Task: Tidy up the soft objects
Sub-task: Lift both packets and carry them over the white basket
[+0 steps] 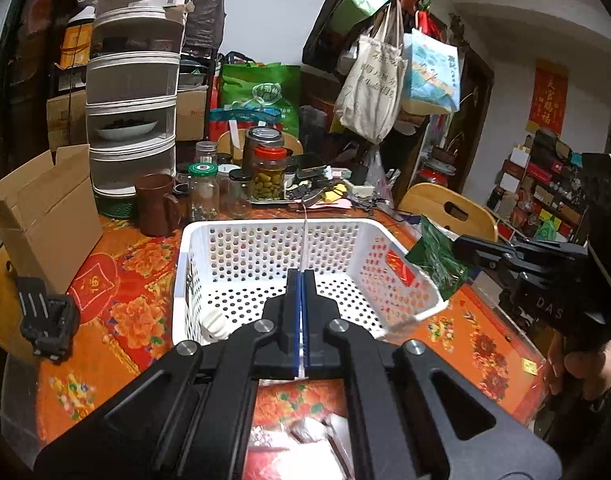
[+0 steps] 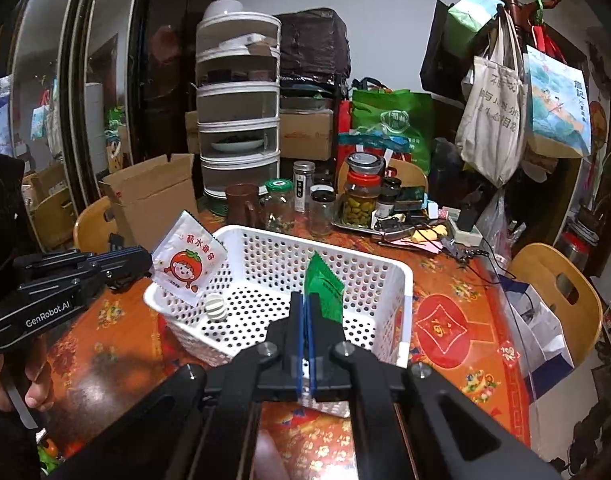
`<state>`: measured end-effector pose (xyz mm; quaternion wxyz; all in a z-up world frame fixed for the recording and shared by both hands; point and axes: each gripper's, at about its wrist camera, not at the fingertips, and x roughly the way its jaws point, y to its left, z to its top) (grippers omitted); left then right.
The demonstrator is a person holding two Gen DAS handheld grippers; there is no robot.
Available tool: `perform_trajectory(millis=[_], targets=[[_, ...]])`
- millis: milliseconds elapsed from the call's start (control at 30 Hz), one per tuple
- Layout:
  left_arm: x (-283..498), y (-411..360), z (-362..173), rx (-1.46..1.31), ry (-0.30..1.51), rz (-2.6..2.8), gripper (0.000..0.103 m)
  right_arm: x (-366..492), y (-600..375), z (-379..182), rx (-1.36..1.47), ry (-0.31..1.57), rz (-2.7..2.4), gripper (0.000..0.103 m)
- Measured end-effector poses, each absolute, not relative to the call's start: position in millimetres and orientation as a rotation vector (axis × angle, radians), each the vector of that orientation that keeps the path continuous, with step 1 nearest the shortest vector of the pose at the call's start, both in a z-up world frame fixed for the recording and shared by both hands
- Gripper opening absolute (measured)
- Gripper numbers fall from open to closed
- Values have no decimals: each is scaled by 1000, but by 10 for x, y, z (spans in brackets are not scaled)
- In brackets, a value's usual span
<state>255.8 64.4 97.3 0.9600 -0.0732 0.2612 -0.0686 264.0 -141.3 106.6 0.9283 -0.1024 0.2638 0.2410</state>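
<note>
A white perforated basket [image 1: 265, 236] [image 2: 369, 268] stands on the floral table. My left gripper [image 1: 301, 276] is shut on a white sachet with a tomato cartoon [image 2: 187, 262], seen edge-on in the left wrist view [image 1: 305, 236], held over the basket's left rim. My right gripper [image 2: 306, 300] is shut on a green sachet [image 2: 324, 290], which also shows in the left wrist view [image 1: 435, 258], held over the basket's right side. A small white ribbed object [image 2: 215, 307] lies inside the basket.
Jars [image 1: 203, 190], a brown mug [image 1: 155, 204], a cardboard box [image 1: 41, 216] and a tiered white food cover [image 1: 131, 120] stand behind the basket. More packets [image 1: 305, 440] lie under my left gripper. Wooden chairs [image 2: 553, 284] stand at the table's edges.
</note>
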Motion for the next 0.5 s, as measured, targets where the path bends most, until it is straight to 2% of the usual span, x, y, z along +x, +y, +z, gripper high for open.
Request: perform_trajectory(millis=[500], targets=[[3638, 706, 548, -134, 710, -82, 0, 3466, -1244, 606, -220, 690, 438, 0]])
